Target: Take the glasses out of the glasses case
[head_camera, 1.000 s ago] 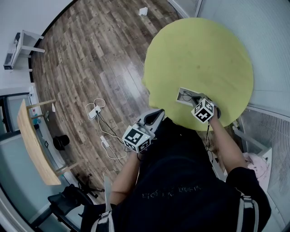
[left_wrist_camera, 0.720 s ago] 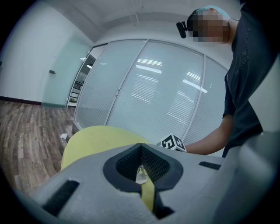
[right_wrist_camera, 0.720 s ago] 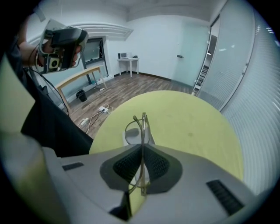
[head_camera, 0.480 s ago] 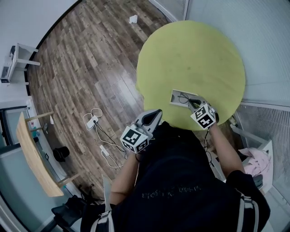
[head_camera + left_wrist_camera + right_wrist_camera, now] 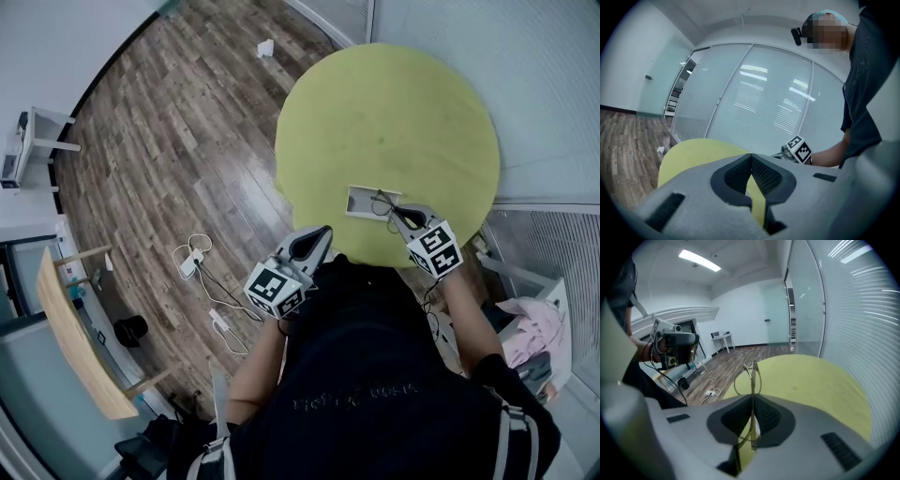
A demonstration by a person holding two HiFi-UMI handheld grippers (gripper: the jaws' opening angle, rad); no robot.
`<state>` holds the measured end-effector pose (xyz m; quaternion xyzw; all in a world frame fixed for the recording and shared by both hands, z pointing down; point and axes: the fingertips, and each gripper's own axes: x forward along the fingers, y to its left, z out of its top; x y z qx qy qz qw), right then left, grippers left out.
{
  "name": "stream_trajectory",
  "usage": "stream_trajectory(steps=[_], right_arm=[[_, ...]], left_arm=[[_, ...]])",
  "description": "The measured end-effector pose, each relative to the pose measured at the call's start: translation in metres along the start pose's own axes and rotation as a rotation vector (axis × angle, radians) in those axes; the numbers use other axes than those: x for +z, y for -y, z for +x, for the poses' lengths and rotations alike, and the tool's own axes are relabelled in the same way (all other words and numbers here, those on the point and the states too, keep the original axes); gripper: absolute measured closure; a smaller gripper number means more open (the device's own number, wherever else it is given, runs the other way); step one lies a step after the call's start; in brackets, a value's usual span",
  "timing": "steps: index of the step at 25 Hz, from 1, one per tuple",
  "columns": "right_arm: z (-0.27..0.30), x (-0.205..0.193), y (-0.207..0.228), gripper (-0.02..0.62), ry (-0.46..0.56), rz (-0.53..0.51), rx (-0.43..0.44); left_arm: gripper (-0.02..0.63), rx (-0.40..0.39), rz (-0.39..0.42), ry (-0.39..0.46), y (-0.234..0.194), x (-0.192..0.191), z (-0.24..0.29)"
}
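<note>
Left gripper closed, empty, held low; right gripper clamps glasses.

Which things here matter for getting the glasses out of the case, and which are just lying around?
For the job:
glasses, clamped in the right gripper
glasses case, on the yellow table
left gripper, shut with nothing in it, held off the table

Lying about:
cables on the floor
white scrap on the floor
pink cloth
wooden desk

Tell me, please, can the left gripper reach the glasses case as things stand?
Probably yes: the left gripper hovers empty near the table edge, with only bare surface between it and the glasses case; the right gripper, holding the glasses, is at its other end.
</note>
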<state>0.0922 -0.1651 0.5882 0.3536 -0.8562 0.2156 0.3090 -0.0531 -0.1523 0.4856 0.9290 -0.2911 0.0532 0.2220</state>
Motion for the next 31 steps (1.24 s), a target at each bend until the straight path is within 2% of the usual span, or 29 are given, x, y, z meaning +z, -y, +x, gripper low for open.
stream_trajectory(steps=[12,19,26,31], right_arm=[[-0.039,0.007,-0.003,0.561,0.137,0.126,-0.009],[-0.066,0.009,-0.005,0.561,0.242,0.217,0.003],[-0.087,0.006,-0.005,0.561,0.304,0.283,-0.016],[-0.089,0.011,-0.004,0.561,0.343,0.324,-0.009]], left_arm=[[0.589,-0.038,0.022,-0.017,0.011,0.006,0.003],[0.589,-0.073,0.006,-0.016,0.019,0.004,0.012],[0.589,-0.094,0.009,-0.013,0.022,0.006,0.017],[0.589,-0.092,-0.017,-0.002,0.016,0.005,0.014]])
